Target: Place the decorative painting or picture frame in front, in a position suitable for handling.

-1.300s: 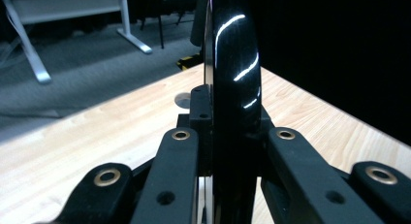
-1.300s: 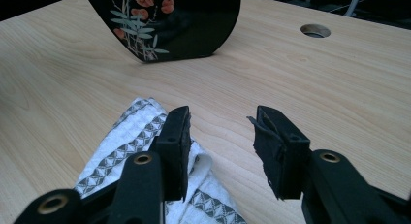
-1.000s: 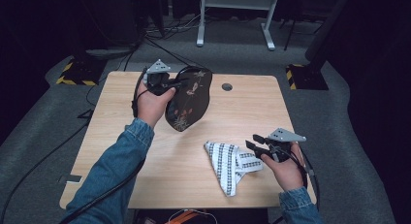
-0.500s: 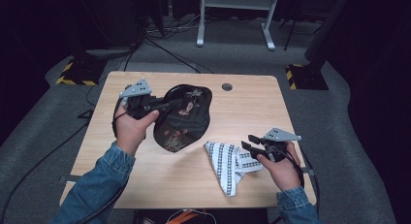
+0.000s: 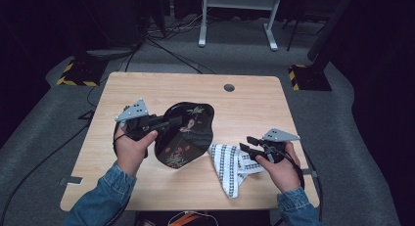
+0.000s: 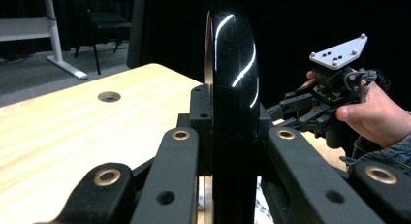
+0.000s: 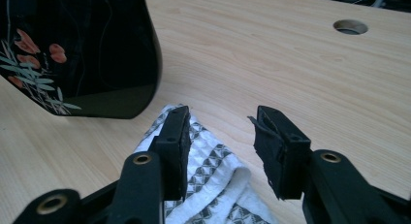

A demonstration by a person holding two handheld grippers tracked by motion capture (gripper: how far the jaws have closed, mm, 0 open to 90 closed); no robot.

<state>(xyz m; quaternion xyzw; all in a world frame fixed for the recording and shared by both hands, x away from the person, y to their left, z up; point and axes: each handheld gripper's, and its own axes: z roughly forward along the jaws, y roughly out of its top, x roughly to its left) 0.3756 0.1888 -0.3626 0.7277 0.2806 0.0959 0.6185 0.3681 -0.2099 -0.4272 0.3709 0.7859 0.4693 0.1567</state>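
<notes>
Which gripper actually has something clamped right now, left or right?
The left gripper: its jaws are shut on the rim of the black floral tray. The right gripper stands open over the patterned cloth, pads not pressing on it.

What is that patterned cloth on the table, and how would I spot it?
Start at the wooden table and look to its near right part. There, beside the black flowered tray and under the right gripper, lies a crumpled cloth. It is the one soft, white thing, marked with dark geometric rows.
</notes>
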